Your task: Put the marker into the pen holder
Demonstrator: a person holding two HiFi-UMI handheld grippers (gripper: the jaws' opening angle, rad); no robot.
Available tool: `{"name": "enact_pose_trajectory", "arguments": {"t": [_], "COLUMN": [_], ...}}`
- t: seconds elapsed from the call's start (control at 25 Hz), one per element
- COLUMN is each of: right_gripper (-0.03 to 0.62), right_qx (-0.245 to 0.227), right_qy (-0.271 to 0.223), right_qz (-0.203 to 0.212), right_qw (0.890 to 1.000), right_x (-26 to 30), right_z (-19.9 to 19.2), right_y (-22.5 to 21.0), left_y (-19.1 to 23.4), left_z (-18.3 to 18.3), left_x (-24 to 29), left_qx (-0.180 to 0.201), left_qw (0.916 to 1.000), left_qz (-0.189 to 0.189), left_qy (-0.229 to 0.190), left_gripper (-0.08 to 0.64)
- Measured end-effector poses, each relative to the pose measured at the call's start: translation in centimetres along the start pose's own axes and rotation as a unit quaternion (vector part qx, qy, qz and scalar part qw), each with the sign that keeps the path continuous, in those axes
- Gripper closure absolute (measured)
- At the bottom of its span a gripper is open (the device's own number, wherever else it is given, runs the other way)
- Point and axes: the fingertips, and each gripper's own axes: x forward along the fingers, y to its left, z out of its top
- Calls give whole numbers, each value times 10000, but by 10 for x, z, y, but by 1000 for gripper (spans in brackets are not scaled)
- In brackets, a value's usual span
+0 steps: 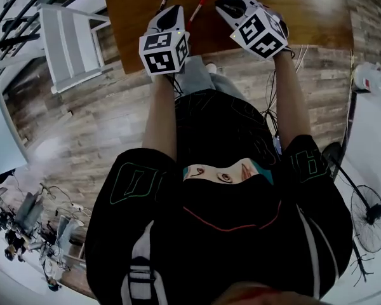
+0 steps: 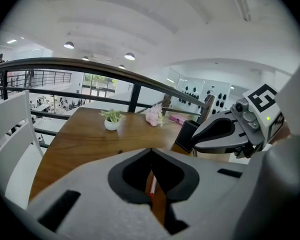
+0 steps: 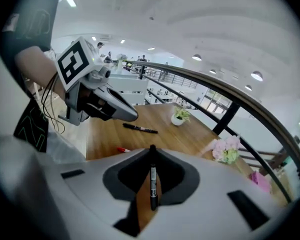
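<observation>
Head view: the left gripper (image 1: 170, 13) and right gripper (image 1: 232, 6) hang over the near edge of a wooden surface (image 1: 317, 18). Plank floor (image 1: 114, 126) lies below, with a white chair (image 1: 70, 40) at the left and a fan (image 1: 368, 211) at the right.

Left gripper view: its fingers are pressed together. Beyond them are a potted plant (image 2: 111, 119), pink flowers (image 2: 154, 115) and the black pen holder (image 2: 188, 135), with a railing (image 2: 90, 66) behind.

Right gripper view: the fingers pinch the marker (image 3: 153, 181) lengthwise. A loose black marker (image 3: 140, 128) and a red marker (image 3: 122, 149) lie on the surface.
</observation>
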Motion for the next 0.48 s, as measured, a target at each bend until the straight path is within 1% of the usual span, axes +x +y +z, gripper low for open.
{"name": "enact_pose_trajectory", "arguments": {"t": [0.08, 0.2, 0.4, 0.48], "right_gripper": [550, 549, 549, 549], "right_qx": [348, 815, 1161, 1342], "right_qy": [-174, -464, -723, -886], "right_qz": [-133, -344, -672, -849], "right_qw": [9992, 9950, 9883, 9833], "right_x": [-6, -17, -39, -50], "right_z": [-1, 2, 4, 3], "right_y": [-8, -19, -39, -51], "left_y": [-7, -17, -36, -47], "left_z": [7, 19, 41, 50], "left_x": [5, 9, 16, 22], "left_qx": [31, 93, 149, 202], "left_qw": [10000, 9997, 9989, 9983], "left_qz": [-77, -199, -363, -433], "left_qy": [-38, -111, -259, -337], "left_gripper": [551, 551, 551, 551]}}
